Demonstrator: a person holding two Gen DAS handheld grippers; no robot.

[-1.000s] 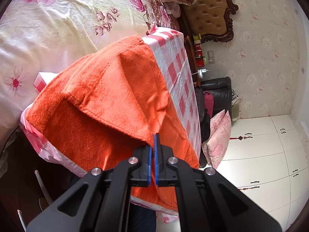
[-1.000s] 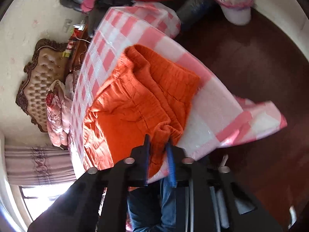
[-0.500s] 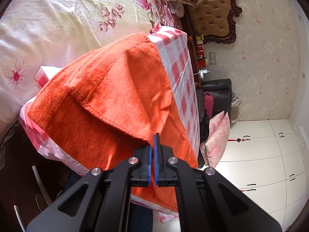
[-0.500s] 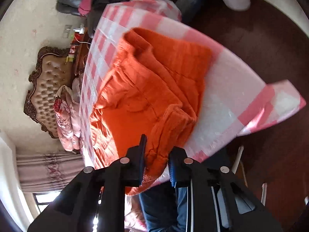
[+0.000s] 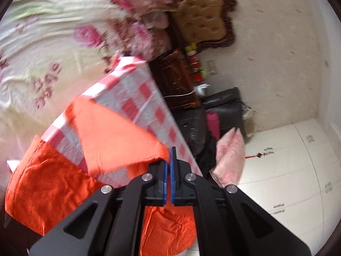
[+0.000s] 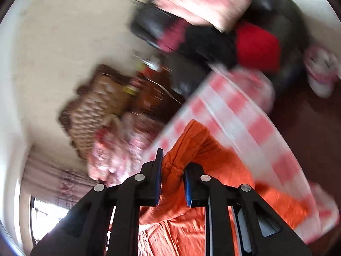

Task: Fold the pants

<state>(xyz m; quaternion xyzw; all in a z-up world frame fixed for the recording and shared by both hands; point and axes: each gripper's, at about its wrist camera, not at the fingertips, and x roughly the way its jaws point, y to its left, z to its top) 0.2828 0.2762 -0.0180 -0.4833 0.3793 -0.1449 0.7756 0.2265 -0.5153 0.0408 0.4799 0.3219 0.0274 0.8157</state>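
Observation:
The orange pants [image 5: 115, 140] lie partly on a table with a pink-and-white checked cloth [image 5: 136, 93]. My left gripper [image 5: 171, 157] is shut on a thin hem of the pants and holds that corner lifted above the table; more orange cloth hangs below it. My right gripper [image 6: 171, 170] is shut on a thick bunched fold of the pants [image 6: 191, 147], raised over the checked table [image 6: 240, 115]. The right wrist view is blurred by motion.
A bed with a floral cover [image 5: 42, 34] and a tufted brown headboard [image 5: 204, 15] lies behind the table. A dark nightstand [image 5: 177, 81], a black chair with clothes [image 5: 223, 115], a pink pillow [image 5: 230, 151] and white wardrobes [image 5: 287, 170] stand to the right.
Both grippers have lifted their ends of the pants and swung them over the table. The orange cloth now covers less of the table, and checked cloth shows under the raised flap.

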